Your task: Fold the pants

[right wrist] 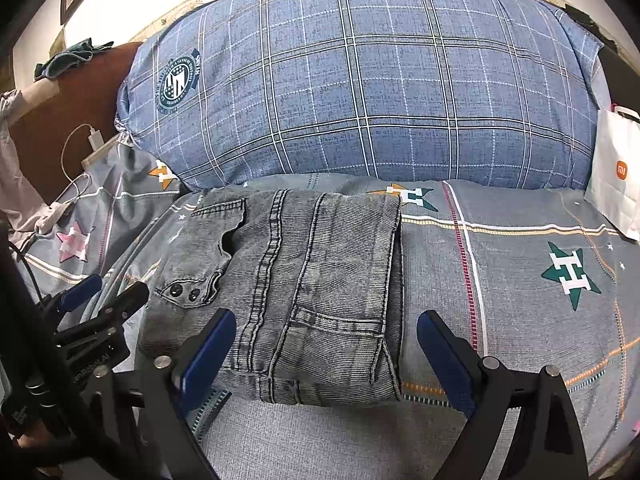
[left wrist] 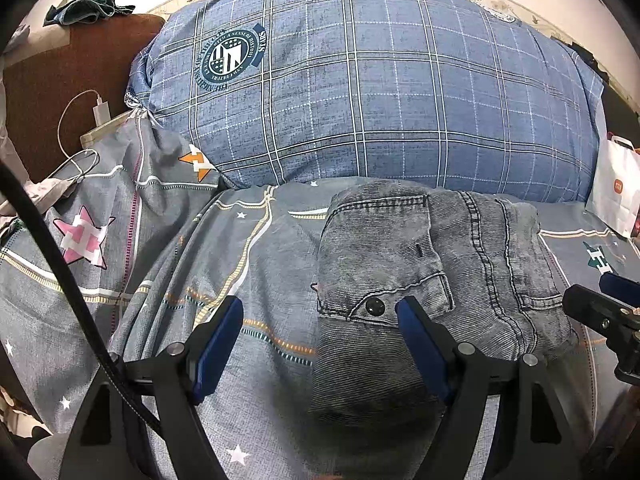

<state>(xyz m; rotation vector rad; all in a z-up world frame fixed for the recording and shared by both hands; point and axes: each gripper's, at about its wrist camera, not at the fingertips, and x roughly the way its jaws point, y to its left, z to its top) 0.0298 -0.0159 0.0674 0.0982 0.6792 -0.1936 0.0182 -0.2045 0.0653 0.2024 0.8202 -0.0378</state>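
Grey denim pants [left wrist: 432, 272] lie folded into a compact rectangle on the bed, seen also in the right wrist view [right wrist: 312, 280]. My left gripper [left wrist: 320, 312] is open and empty, over the pants' left edge near a black button. My right gripper [right wrist: 326, 324] is open and empty, straddling the pants' near right part. The left gripper shows at the left of the right wrist view [right wrist: 108, 288]; the right gripper shows at the right edge of the left wrist view [left wrist: 600, 300].
A large blue plaid pillow [left wrist: 360, 88] lies just behind the pants. The bed has a grey sheet with stars [right wrist: 520, 272]. A white paper bag [right wrist: 616, 176] stands at the right. A charger and white cable [left wrist: 96, 116] lie at the left by a brown headboard [left wrist: 60, 92].
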